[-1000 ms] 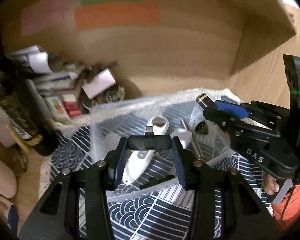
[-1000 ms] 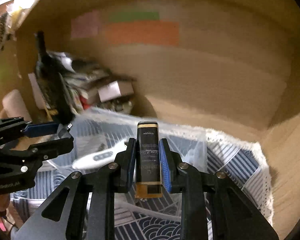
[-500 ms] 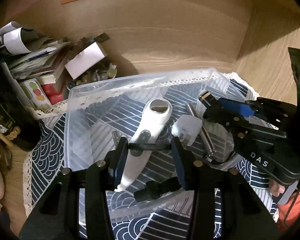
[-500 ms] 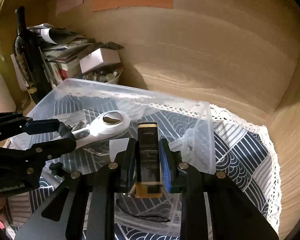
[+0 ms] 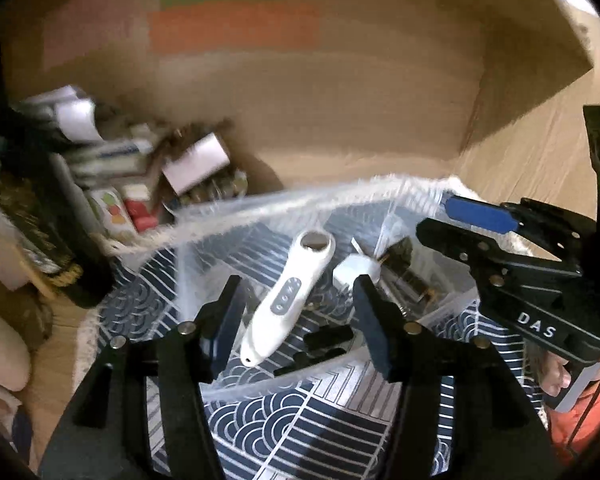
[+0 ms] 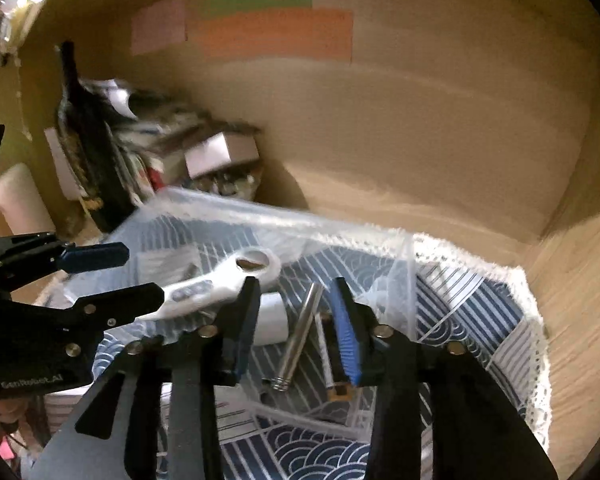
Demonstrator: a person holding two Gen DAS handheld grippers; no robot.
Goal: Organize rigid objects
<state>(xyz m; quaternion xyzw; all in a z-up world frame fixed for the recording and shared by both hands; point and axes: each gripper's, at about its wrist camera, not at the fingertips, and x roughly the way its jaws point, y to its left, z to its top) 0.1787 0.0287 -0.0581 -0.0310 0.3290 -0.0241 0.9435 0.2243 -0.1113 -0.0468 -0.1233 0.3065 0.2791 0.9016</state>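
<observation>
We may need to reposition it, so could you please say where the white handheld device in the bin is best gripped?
Grip the white handheld device across its narrow button section, coming from above, jaws closing on its long sides; the round head looks wider, the tail tapers.

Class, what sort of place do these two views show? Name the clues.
Probably a home desk nook or shelf: wood panels behind, a patterned cloth under a clear bin, and stacked boxes and papers beside it.

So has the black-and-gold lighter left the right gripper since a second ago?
Yes. The right gripper is open now, and the lighter lies below it in the clear bin, beside the metal tube.
</observation>
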